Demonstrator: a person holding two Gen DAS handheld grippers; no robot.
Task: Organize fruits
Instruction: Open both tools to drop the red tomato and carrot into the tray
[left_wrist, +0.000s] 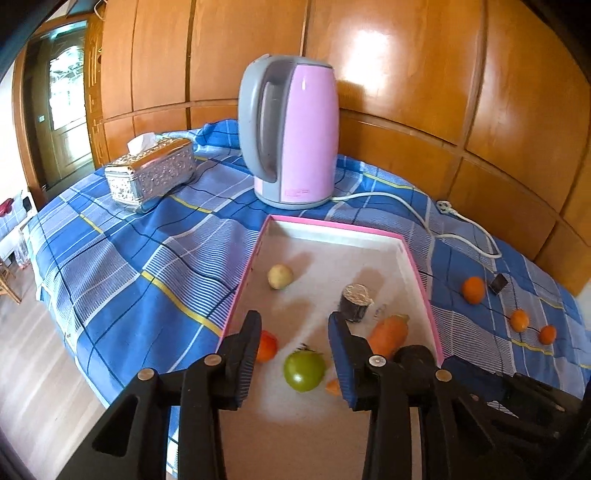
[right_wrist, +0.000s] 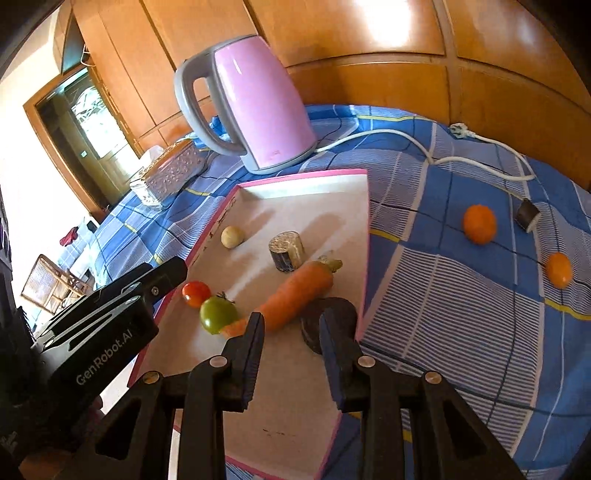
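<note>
- Wood-panelled walls back a table under a blue plaid cloth (left_wrist: 122, 258), with a pink kettle (left_wrist: 295, 125) and a silver tissue box (left_wrist: 151, 173) on it.
- A pink-rimmed tray (right_wrist: 364, 236) holds a green tomato (left_wrist: 304, 370), red tomato (right_wrist: 195, 293), carrot (right_wrist: 295, 295), pale round fruit (left_wrist: 280, 276) and two dark cylinders.
- Three oranges (left_wrist: 474, 290) lie on the cloth, right of the tray.
- Left gripper (left_wrist: 293, 328) hangs over the green tomato, jaws wide and empty.
- Right gripper (right_wrist: 291, 325) is spread above the carrot tip, gripping nothing.

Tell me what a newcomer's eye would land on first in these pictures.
First the pink kettle, standing upright on the blue checked cloth behind the pink-rimmed tray. Next the tray's contents: a carrot, a green tomato and a red tomato near its front, with both open grippers, left and right, above them. Oranges lie loose on the cloth to the right.
</note>
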